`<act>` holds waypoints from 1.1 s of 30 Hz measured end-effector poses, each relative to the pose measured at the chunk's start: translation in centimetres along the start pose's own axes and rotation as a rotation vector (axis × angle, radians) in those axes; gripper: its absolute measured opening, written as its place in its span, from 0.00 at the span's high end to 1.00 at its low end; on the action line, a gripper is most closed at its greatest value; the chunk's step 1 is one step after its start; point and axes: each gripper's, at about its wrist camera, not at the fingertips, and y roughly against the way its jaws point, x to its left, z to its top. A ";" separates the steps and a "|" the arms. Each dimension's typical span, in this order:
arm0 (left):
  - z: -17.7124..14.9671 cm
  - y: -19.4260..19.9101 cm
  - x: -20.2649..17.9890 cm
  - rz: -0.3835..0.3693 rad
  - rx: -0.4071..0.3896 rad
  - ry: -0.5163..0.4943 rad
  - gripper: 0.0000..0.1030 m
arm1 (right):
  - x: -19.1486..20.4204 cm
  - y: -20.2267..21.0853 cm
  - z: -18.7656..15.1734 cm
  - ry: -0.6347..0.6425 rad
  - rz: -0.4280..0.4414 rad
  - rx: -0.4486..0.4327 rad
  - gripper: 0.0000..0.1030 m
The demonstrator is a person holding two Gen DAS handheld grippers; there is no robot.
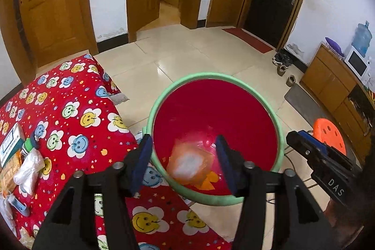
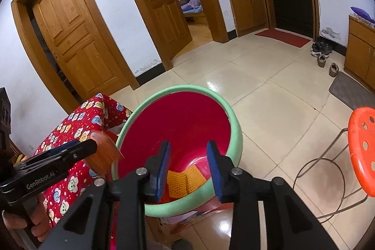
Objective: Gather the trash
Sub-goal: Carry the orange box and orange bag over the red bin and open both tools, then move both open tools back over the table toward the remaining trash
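A red bin with a green rim (image 1: 164,95) stands on the floor beside the table; it also shows in the right wrist view (image 2: 236,123). My left gripper (image 1: 184,162) is open above the bin, and a blurred orange-and-white wrapper (image 1: 187,163) hangs between its fingers, over the bin's inside. In the right wrist view the same wrapper (image 2: 103,151) shows at the left gripper's tip (image 2: 91,147). Orange mesh trash (image 2: 185,182) lies in the bin's bottom. My right gripper (image 2: 188,171) is open and empty over the bin's near rim.
The table with a red smiley-flower cloth (image 1: 77,114) lies to the left, with a white wrapper (image 1: 29,168), a box (image 1: 9,144) and other scraps at its left edge. An orange stool (image 2: 362,147) stands to the right. Tiled floor lies beyond.
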 end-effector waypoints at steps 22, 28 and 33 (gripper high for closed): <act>-1.7 5.7 2.6 0.057 -0.051 0.064 0.43 | 2.1 3.4 -0.4 0.025 0.043 -0.051 0.64; -3.1 8.2 4.4 0.097 -0.069 0.103 0.43 | 4.2 4.7 -1.0 0.051 0.083 -0.063 0.63; -4.4 10.7 6.6 0.131 -0.097 0.145 0.43 | 6.1 5.7 -1.8 0.073 0.118 -0.064 0.60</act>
